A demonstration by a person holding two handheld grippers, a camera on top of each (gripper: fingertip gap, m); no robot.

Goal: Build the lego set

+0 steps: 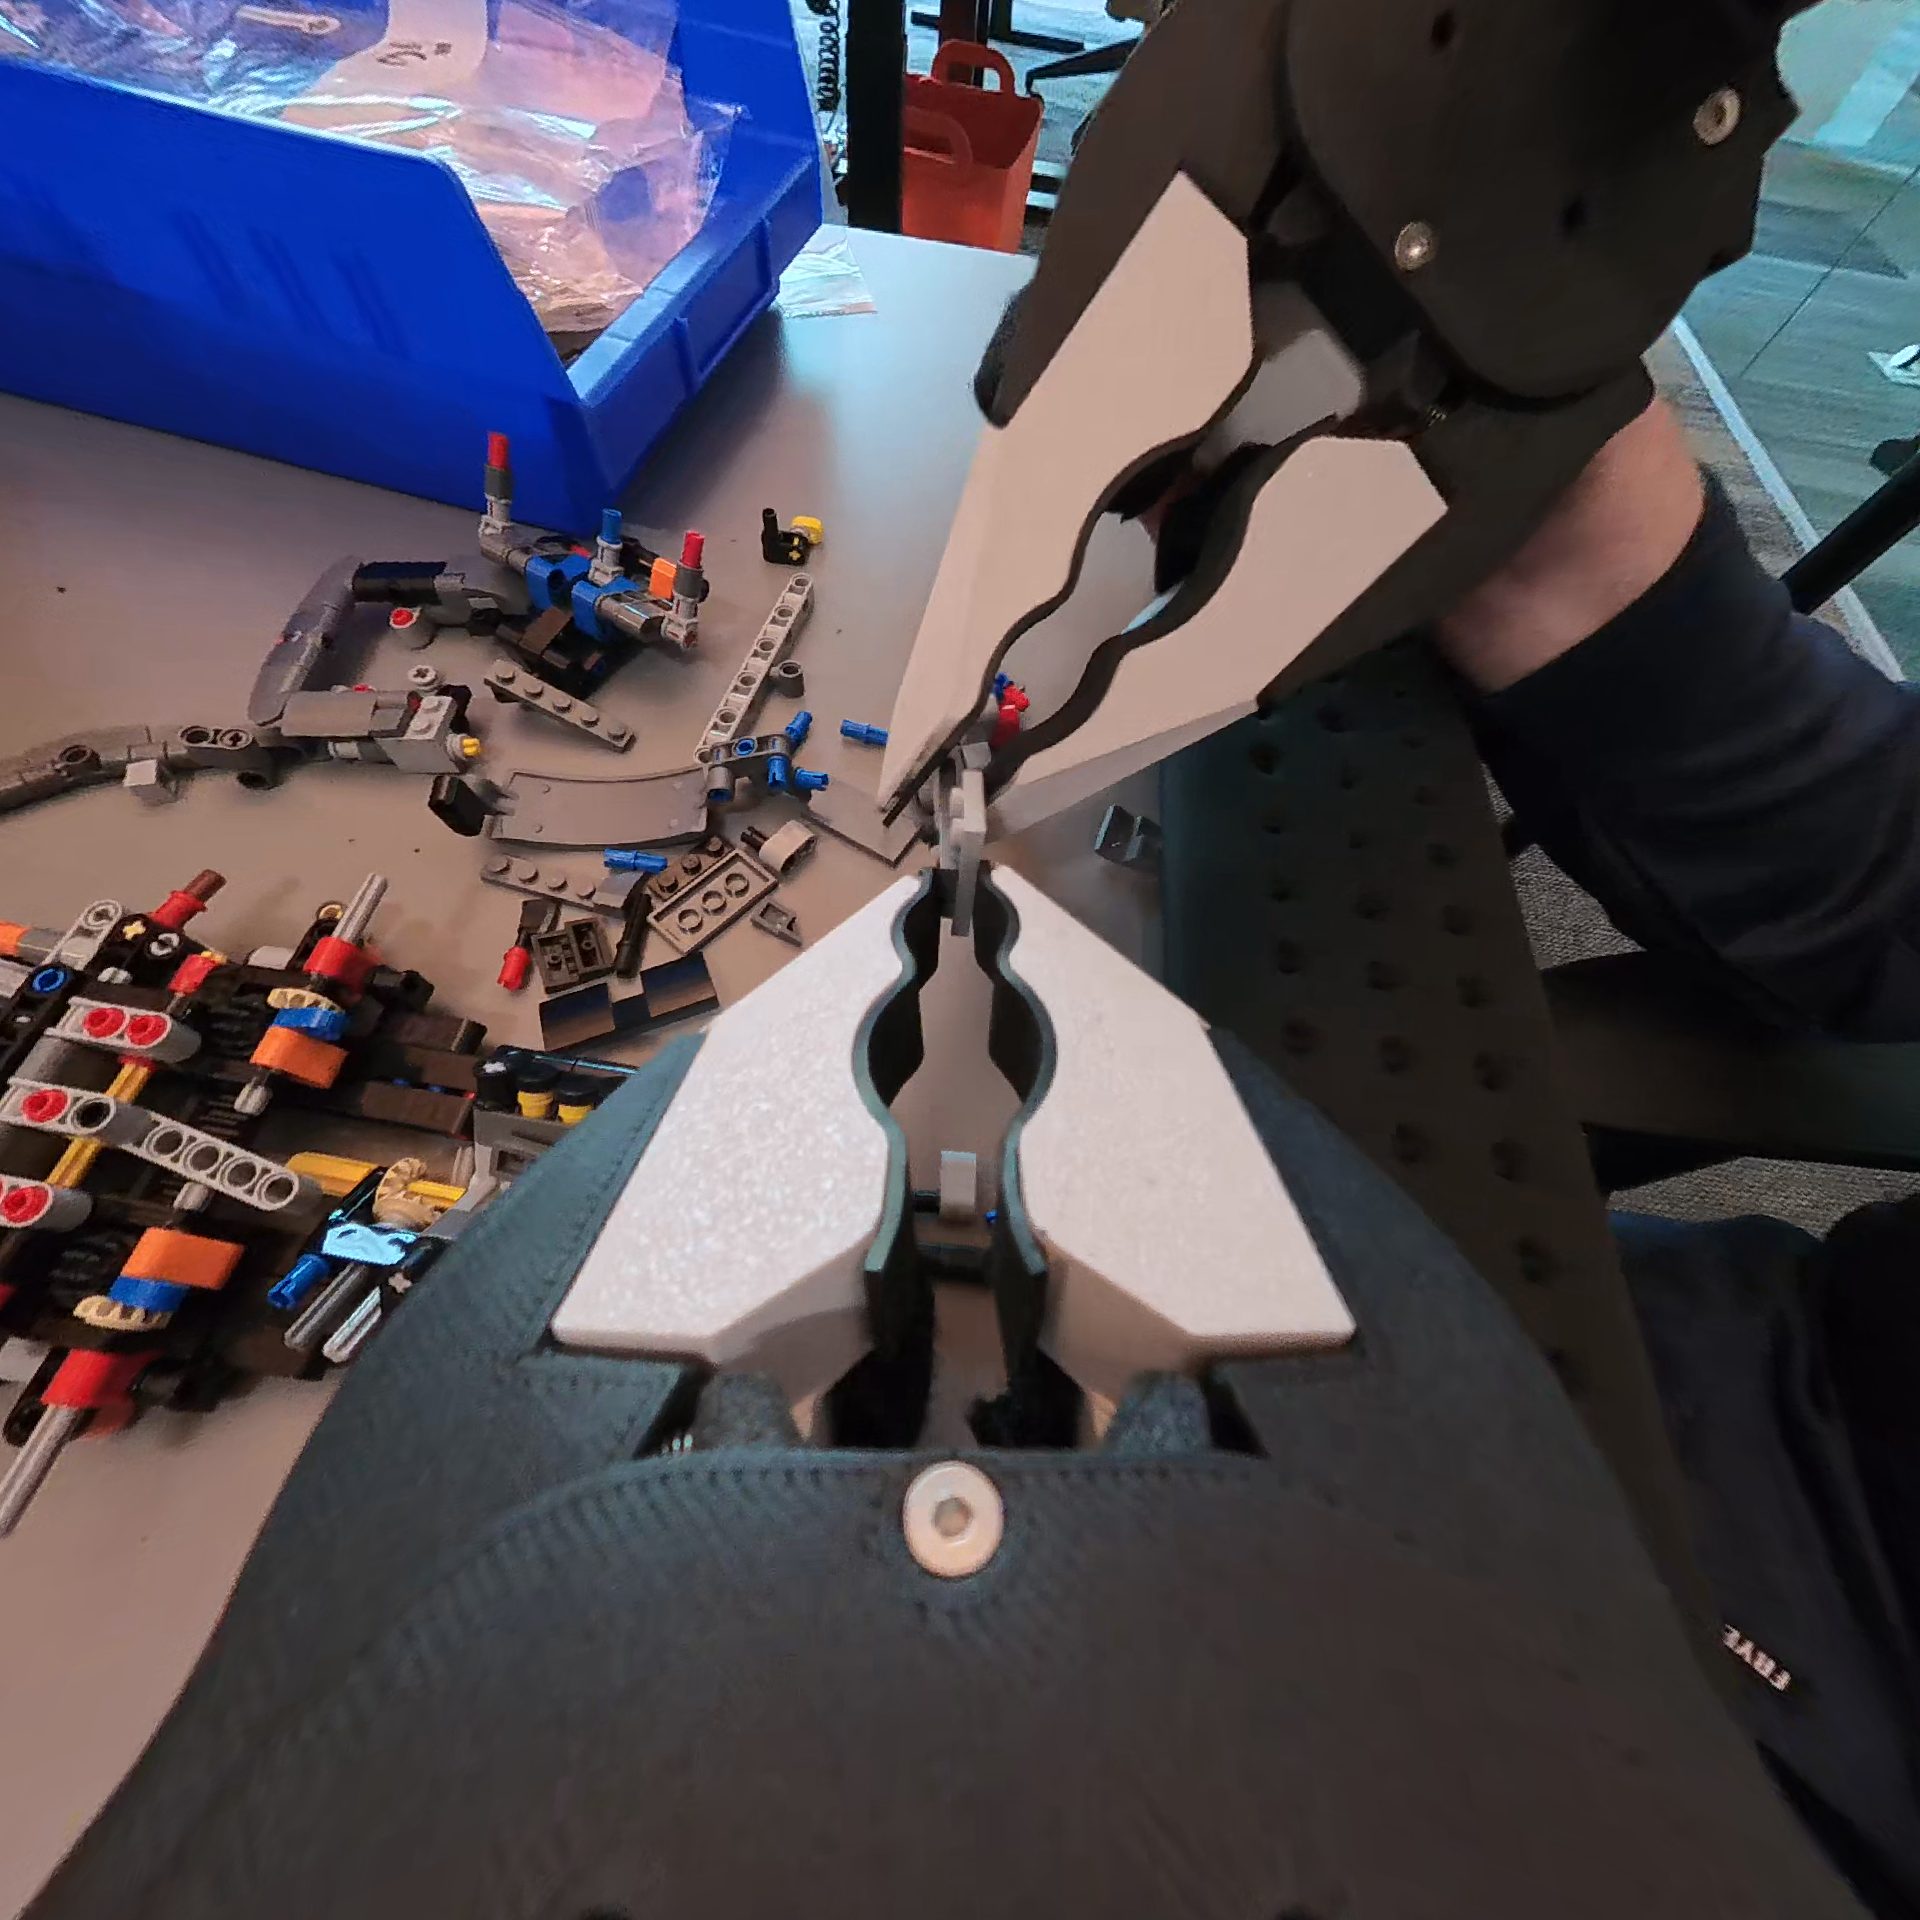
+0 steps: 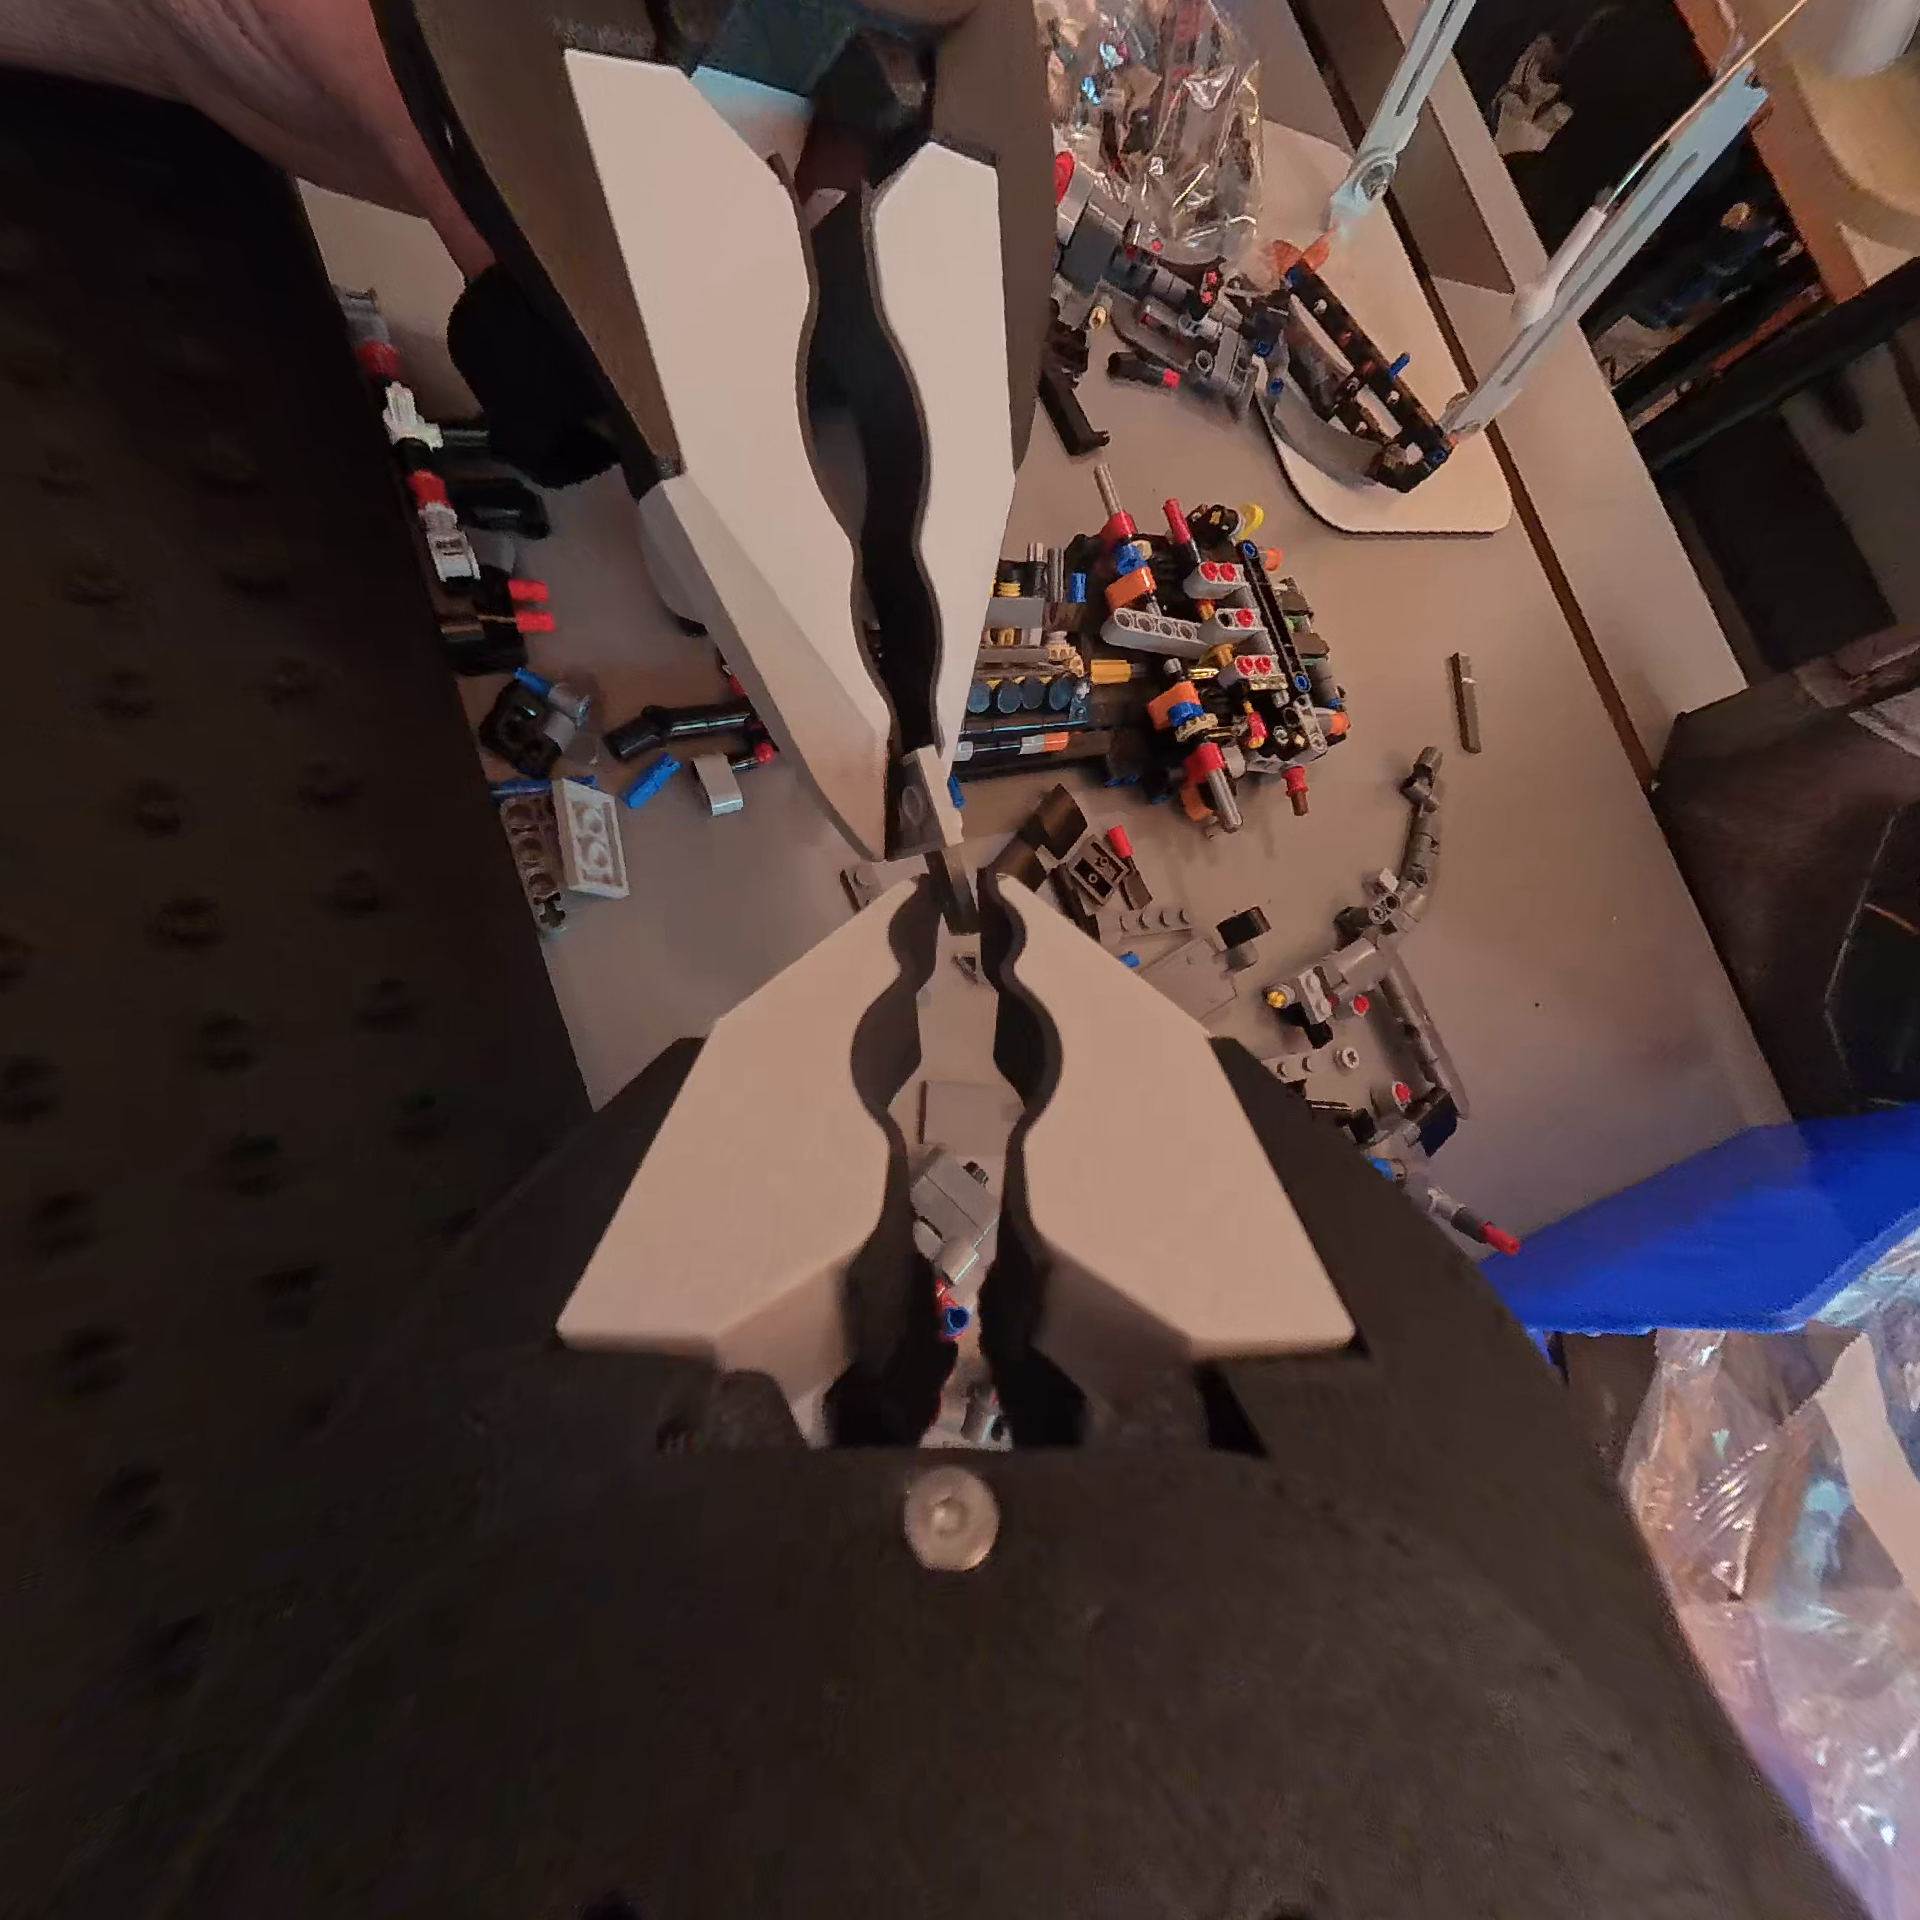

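A large multicoloured lego assembly (image 1: 156,1122) is seen already built at the lower left of the left wrist frame, while many loose pieces (image 1: 665,894) remain scattered on the grey table (image 1: 156,540) below the blue bin (image 1: 343,312), so the build is judged far from finished. At frame centre, the left gripper (image 1: 958,904) and the right gripper (image 2: 961,894) are each closed to a narrow gap, tip to tip, on a small grey lego piece (image 1: 961,821), apparently being joined.
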